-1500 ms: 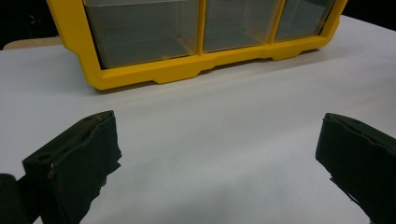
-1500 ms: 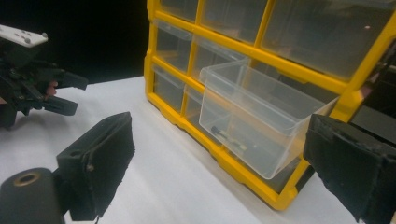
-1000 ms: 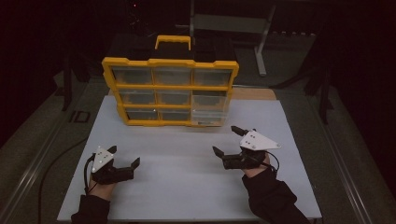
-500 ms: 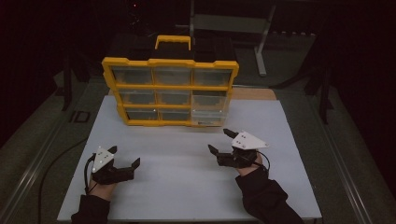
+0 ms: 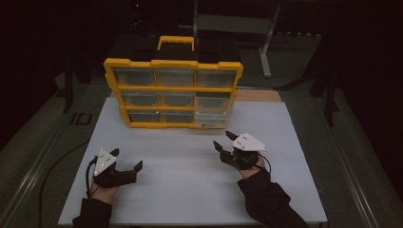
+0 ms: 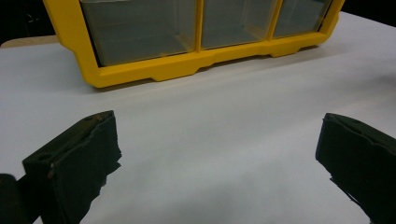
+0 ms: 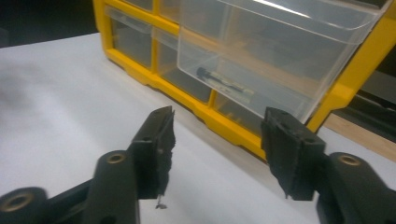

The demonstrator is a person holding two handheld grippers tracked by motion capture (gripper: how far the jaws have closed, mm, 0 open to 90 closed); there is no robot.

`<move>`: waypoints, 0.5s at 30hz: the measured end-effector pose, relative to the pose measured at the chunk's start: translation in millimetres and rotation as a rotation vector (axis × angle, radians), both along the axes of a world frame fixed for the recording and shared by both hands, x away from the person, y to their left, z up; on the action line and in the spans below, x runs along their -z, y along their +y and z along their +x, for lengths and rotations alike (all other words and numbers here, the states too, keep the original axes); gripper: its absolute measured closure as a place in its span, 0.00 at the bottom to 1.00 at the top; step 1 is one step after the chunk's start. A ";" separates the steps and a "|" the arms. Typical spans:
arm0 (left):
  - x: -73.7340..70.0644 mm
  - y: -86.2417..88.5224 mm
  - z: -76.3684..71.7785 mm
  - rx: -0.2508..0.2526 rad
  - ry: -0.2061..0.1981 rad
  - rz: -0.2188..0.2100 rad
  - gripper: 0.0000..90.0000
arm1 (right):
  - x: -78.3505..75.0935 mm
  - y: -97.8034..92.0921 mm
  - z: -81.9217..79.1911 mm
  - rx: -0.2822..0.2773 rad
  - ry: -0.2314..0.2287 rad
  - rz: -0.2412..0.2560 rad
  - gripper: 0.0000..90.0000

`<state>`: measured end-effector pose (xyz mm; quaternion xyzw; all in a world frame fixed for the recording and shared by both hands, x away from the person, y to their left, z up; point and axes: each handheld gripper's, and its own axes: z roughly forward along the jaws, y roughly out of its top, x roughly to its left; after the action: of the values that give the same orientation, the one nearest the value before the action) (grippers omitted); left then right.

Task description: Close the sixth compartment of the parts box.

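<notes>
Right gripper (image 5: 226,140): jaws apart, empty, near the organizer's (image 5: 173,92) lower-right clear drawer (image 7: 261,60), which we see pulled out.
Left gripper (image 5: 127,167): open, empty, resting low on the worktop (image 5: 190,190).
Drawer contents: a thin pen-like item (image 7: 224,84), we think; blurry.
Risk: we may shove the organizer back if the jaws hit the frame.
Surface: white board; dark room.

Workshop or lab setting: dark room, white work table (image 5: 190,190), yellow parts organizer (image 5: 173,92) with clear drawers, metal stand (image 5: 266,42) behind, floor rails alongside.
</notes>
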<state>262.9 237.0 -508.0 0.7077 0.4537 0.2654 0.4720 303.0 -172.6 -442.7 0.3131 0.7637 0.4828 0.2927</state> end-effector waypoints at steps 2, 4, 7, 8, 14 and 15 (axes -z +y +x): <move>0.0 0.0 0.0 0.000 0.000 0.000 0.00 | -0.4 1.4 0.4 0.019 -0.003 -0.004 0.55; 0.0 -0.1 -0.1 0.001 0.000 0.001 0.00 | -0.6 2.8 1.0 0.037 -0.008 -0.004 0.60; 0.1 -0.1 -0.1 0.000 0.000 0.002 0.00 | -0.8 4.9 2.0 0.046 -0.005 -0.007 0.69; 0.1 -0.1 -0.1 0.000 0.000 0.002 0.00 | -0.8 4.9 2.0 0.046 -0.005 -0.007 0.69; 0.0 -0.1 -0.1 0.002 0.001 0.003 0.00 | -3.0 7.6 6.1 0.050 0.013 -0.008 0.84; 0.1 -0.2 0.0 0.003 0.000 0.004 0.00 | -3.0 7.6 6.1 0.050 0.013 -0.008 0.84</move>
<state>262.9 236.9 -508.1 0.7092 0.4523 0.2658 0.4710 309.1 -164.9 -439.7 0.3340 0.7593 0.4704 0.3011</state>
